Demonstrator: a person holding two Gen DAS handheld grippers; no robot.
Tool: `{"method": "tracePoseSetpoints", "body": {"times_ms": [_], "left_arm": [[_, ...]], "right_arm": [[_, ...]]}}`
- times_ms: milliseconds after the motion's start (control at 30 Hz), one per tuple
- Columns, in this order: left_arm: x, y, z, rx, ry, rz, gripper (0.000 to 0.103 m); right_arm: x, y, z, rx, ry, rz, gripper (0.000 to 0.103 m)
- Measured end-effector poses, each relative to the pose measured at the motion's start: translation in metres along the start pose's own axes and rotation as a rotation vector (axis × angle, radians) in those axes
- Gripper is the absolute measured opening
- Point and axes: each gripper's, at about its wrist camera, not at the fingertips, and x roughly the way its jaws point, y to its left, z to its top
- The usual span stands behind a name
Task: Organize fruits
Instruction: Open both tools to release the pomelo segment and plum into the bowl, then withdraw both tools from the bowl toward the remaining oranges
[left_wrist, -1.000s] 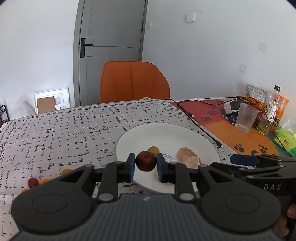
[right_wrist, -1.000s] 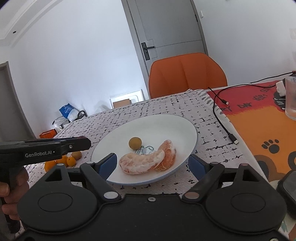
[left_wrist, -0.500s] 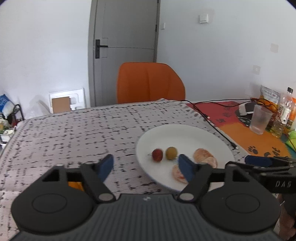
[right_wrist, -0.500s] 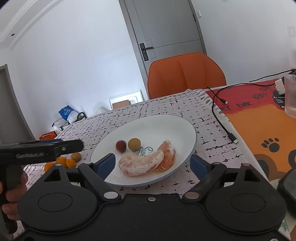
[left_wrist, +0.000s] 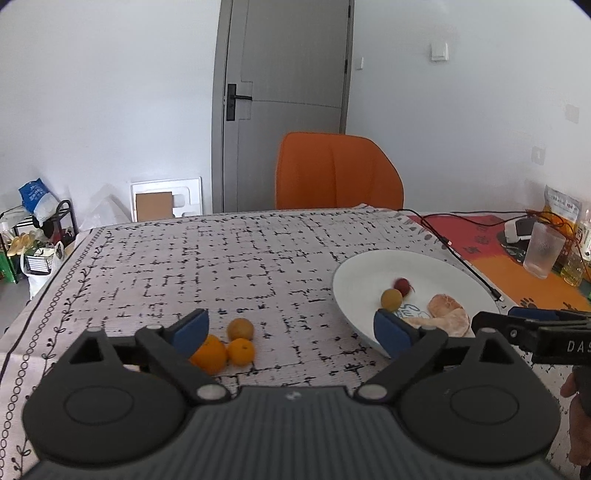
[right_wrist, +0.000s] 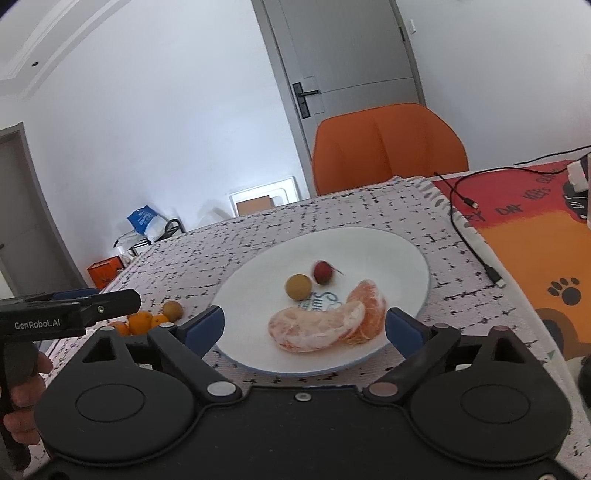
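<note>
Left gripper (left_wrist: 291, 332) seen low centre of the left wrist view, jaws opening and by now spread wide, nothing between the pads; aimed past the plate toward the loose fruit at lower left of that frame, presumably to line up the next pick.

Right gripper (right_wrist: 304, 325) low centre of the right wrist view, jaws likewise opening, spread wide and empty; fingertips framing the near rim of the white plate (right_wrist: 406, 251) without touching the fruit, probably kept there as a ready position rather than a grip.

On the plate: small red fruit (right_wrist: 323, 272) blurred, just beside the round yellow-brown fruit (right_wrist: 298, 286), both above centre of the frame; blur read as rolling, likely from being dropped and not set down; peeled citrus segments (right_wrist: 325, 325) lying at the near side of the plate, close to the rim.

Off the plate: three small orange fruits (left_wrist: 227, 345) clustered and touching on the patterned tablecloth (left_wrist: 221, 258), lower left of the left wrist view, beside the left fingertip; judged still to be gathered.

Plate taken as the collecting spot; task judged partly done.
</note>
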Motion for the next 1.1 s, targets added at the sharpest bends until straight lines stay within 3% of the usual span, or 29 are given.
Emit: {"method": "tracePoseSetpoints", "body": {"times_ms": [367,1100], "left_arm": [[-0.021,0.032,-0.002,-0.070,-0.037,0.062,0.099],[-0.046,0.084,-0.020,-0.152,-0.022,0.131,0.103]], "right_arm": [[0.004,0.025,0.002,-0.028,-0.001,0.040,0.103],[0.021,0.071,-0.004,-0.091,0.043,0.133,0.103]]}}
